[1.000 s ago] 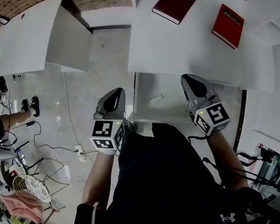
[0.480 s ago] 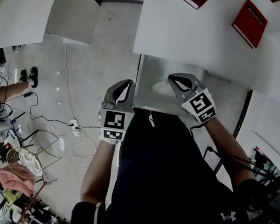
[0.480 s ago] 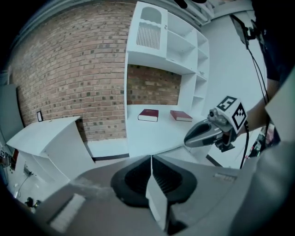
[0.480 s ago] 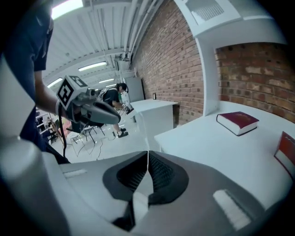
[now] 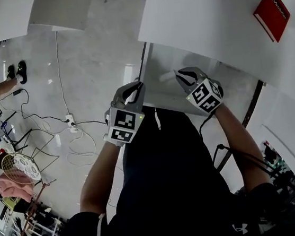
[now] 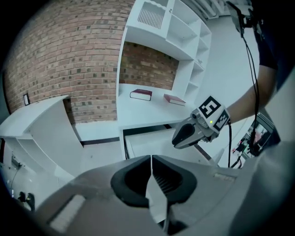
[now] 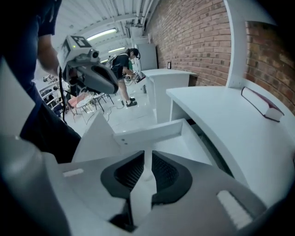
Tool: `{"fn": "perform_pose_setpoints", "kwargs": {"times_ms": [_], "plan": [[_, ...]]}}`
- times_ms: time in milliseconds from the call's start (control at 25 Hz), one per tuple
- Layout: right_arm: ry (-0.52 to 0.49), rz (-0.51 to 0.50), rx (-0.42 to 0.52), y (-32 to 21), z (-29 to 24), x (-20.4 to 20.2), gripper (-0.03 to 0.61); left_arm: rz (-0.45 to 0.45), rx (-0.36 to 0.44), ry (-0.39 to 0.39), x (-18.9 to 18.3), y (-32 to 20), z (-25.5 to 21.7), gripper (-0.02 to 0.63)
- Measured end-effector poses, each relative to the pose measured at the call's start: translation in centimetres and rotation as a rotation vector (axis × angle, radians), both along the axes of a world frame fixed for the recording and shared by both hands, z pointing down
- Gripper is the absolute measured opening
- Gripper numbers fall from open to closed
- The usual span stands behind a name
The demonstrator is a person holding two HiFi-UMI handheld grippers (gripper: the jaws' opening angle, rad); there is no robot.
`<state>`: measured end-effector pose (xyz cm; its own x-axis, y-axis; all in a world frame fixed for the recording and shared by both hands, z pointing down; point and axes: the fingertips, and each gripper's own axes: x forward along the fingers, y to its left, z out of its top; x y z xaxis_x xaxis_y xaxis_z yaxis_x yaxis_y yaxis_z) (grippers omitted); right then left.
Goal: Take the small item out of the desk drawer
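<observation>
Small item [image 5: 166, 77] in drawer [image 5: 161, 96] | left claw [image 5: 136, 85] together | right claw [image 5: 180, 74] just been opening, nothing clamped

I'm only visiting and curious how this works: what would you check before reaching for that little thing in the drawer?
1. Drawer open: ok.
2. Item visible in the drawer: ok.
3. Right gripper close to the item: ok, its tip is just beside it in the head view.
4. Right jaws wide enough: not ok. They have just been opening, but the gap is narrow and nothing is between them.
5. Left gripper clear of the item: ok, shut and off to the side.
6. Right gripper touching the item: cannot tell.
</observation>
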<state>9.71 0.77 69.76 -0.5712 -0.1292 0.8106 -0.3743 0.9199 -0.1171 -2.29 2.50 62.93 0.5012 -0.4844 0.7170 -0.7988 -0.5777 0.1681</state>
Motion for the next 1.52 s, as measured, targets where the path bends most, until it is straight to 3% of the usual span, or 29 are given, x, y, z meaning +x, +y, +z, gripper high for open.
{"fn": "perform_pose_setpoints", "kwargs": {"times_ms": [120, 440, 640, 1000, 1160, 1280, 1520], "plan": [[0.057, -0.065, -0.012, 0.6, 2.2, -0.4, 0.066, 0.007, -0.029, -0.004, -0.6, 0.6, 0.9, 0.012], [0.196, -0.217, -0.134, 2.7, 8.9, -0.1, 0.181, -0.076, -0.024, 0.018, -2.8, 0.9, 0.8, 0.012], [0.261, -0.318, -0.15, 3.4, 12.5, 0.5, 0.224, -0.114, -0.042, 0.009, -3.9, 1.4, 2.1, 0.012], [0.31, -0.453, -0.149, 4.3, 14.4, -0.1, 0.23, -0.158, -0.052, 0.017, -5.0, 1.8, 1.3, 0.012], [0.312, -0.445, -0.156, 4.3, 14.6, 0.0, 0.221, -0.169, -0.057, 0.02, -5.2, 1.9, 1.1, 0.012], [0.312, -0.438, -0.162, 4.4, 14.4, -0.1, 0.16, -0.173, -0.06, 0.021, -5.5, 2.1, 1.0, 0.012], [0.295, -0.412, -0.167, 4.7, 14.0, 0.1, 0.142, -0.178, -0.062, 0.016, -5.0, 2.0, 1.0, 0.012]]}}
